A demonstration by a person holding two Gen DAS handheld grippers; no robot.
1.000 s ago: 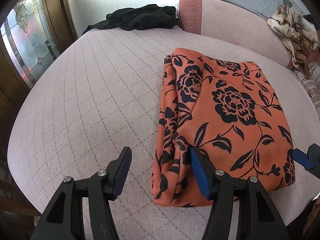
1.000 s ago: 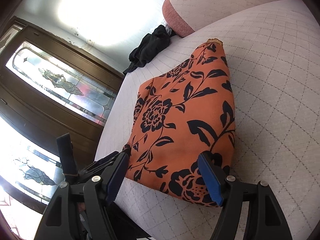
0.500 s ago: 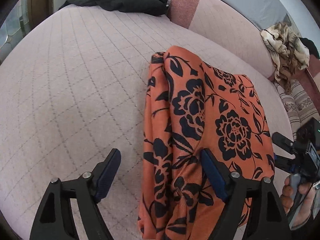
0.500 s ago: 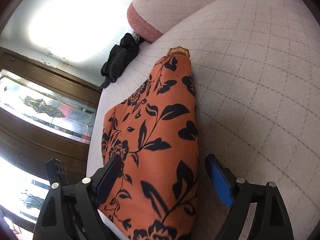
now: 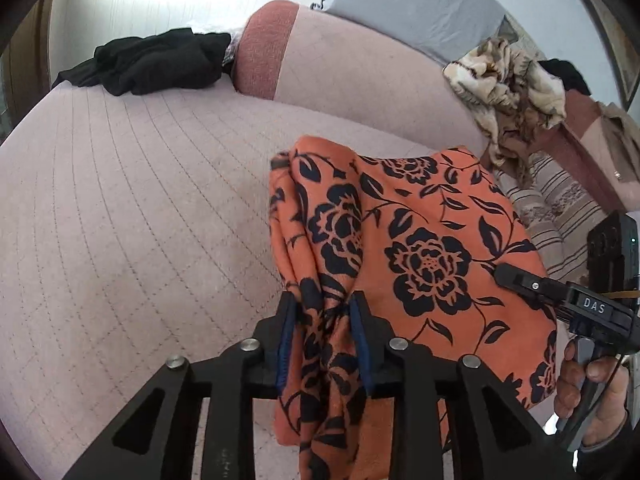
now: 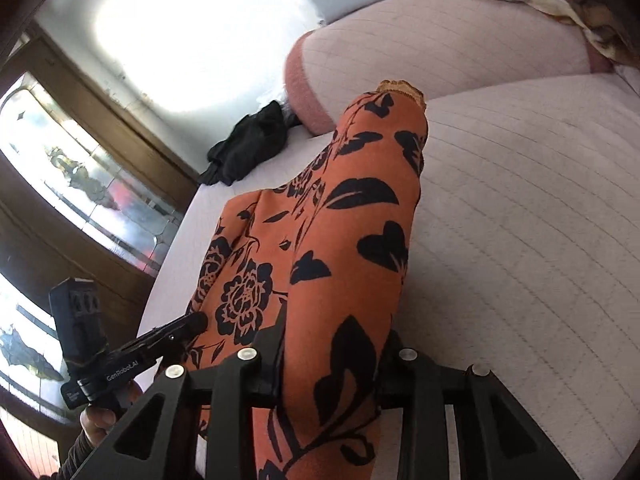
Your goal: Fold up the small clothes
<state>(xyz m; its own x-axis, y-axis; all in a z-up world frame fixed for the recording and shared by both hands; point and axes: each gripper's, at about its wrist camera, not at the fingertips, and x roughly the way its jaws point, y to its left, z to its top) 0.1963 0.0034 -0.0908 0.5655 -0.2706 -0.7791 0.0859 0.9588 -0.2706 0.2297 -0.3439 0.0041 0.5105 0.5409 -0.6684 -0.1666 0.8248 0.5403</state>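
Left wrist view: left gripper [image 5: 324, 338] and right gripper [image 6: 332, 364] are closing on the orange black-flowered cloth's [image 5: 420, 240] near edge, its length running straight ahead.

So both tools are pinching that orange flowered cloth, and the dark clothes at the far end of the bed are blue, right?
Not quite: that far pile is black, not blue, as the left tool's view shows. The rest holds: the left tool and the right tool each have the orange flowered cloth bunched between their closing jaws, over the pink quilted bed.
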